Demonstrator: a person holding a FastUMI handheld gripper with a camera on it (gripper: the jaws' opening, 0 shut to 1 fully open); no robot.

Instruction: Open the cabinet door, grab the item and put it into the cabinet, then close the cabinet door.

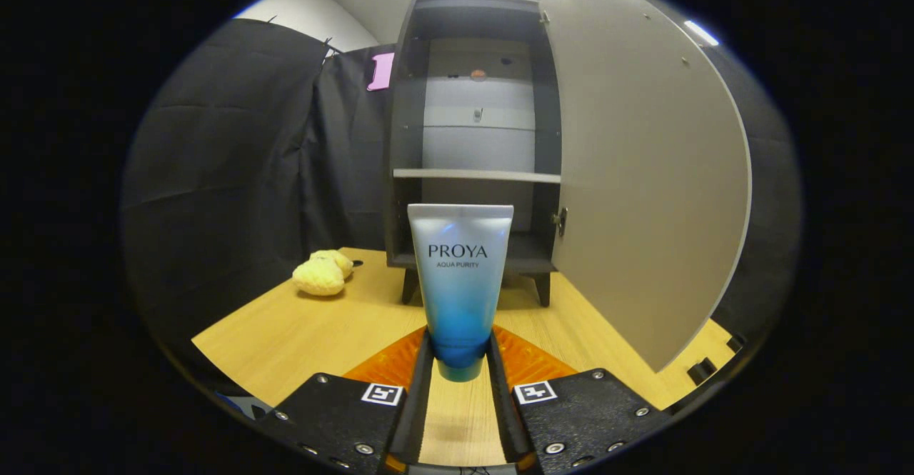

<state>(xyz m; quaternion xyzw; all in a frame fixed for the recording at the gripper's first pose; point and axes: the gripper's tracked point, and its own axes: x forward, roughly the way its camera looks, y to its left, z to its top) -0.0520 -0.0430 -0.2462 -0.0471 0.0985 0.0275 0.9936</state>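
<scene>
So right up front you've got the gripper with its two fingers pulled in narrow and pressing on the tube from either side; both of them sit flush against the lower, darker end of it, so it's properly pinched, not just sitting between them.

The tube stands straight up, long axis vertical; the cap end points down toward the table, and the flat crimped end is up top; the printed face looks back at the camera; can't really tell whether the cap is touching the wood or hanging just above it.

Straight beyond the tube is the cabinet, dark-framed with little legs, standing on the table; its door is swung wide open on the right side, hinged there; inside there's a pale shelf roughly halfway up, right above the tube's top edge from this angle, and the bottom compartment sits behind the tube.

Off to the left of the cabinet, a yellowish fluffy plush thing lies on the table, well apart from the tube.
</scene>
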